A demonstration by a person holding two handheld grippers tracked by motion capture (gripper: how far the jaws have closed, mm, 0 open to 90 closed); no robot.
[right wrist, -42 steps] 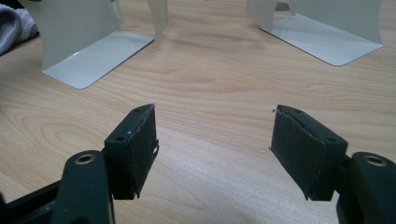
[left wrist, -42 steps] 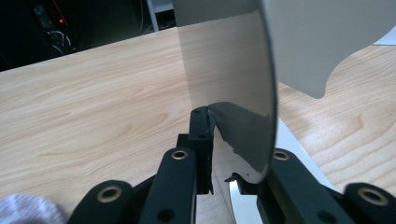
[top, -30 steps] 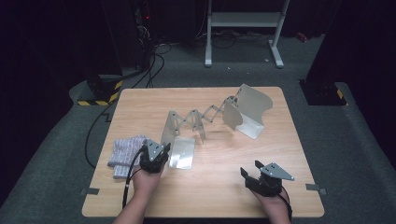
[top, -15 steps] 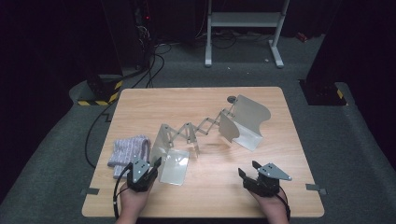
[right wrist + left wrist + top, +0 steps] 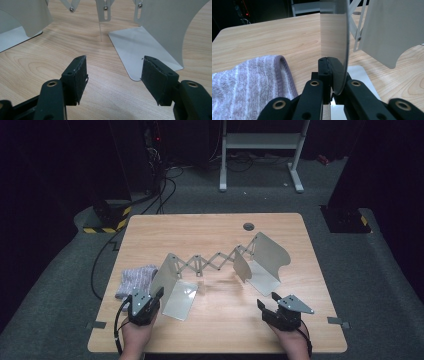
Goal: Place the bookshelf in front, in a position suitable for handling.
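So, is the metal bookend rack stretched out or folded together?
Stretched out: the bookend rack's scissor links span wide between its two end plates.

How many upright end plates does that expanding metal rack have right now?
2. The left plate stands beside the towel, clamped in the left gripper. The right plate stands at the lattice's far end, beyond the open right gripper.

Tabletop [image 5: 210, 227] evenly lit from above; surroundings sunk in near-black. Soft, short shadows cast under metal rack [image 5: 220, 265]. High view slightly soft, grainy in dark areas. Mirror-like wood reflection seen on polished plate [image 5: 334, 42] in left gripper view. Nearest black fingers [image 5: 77, 75] blurred at bottom edge in both gripper views; far background defocused.
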